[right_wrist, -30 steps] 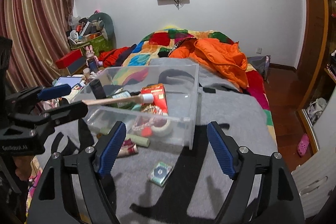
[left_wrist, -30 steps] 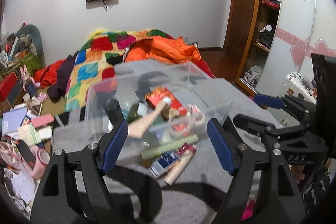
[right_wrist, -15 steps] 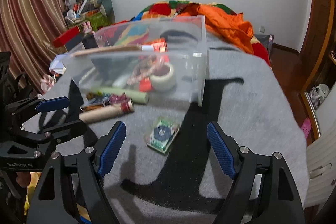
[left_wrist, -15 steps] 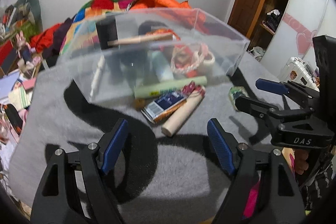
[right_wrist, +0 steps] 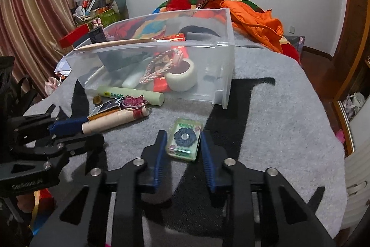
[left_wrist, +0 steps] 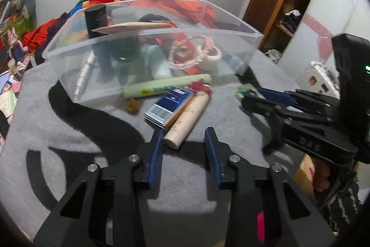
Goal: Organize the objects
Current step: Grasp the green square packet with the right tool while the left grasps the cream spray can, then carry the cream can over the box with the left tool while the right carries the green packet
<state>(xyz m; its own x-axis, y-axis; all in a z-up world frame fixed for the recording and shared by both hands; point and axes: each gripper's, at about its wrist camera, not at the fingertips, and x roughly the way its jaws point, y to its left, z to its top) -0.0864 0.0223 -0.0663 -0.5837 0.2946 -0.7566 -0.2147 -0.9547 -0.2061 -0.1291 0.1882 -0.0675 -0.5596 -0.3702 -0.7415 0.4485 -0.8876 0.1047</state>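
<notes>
Two grabs going at once. Right tongs [right_wrist: 181, 144] narrow, straddling green flower packet [right_wrist: 184, 142] on grey surface [right_wrist: 272, 122], not clamped yet. Left tongs [left_wrist: 183, 145] half-closed by cream tube [left_wrist: 186, 120] end, not gripping. Center each first, squeeze gently, lift into clear bin [right_wrist: 227, 57].

Clear glossy plastic bin [right_wrist: 215, 75]. Fuzzy grey cloth on surface [right_wrist: 277, 112]. Matt wooden spatula [left_wrist: 134, 27]. Smooth cream tube [left_wrist: 185, 124]. Glossy wrapped packet [right_wrist: 183, 141]. Matt black tool arms, ribbed blue pads [right_wrist: 159, 154].
</notes>
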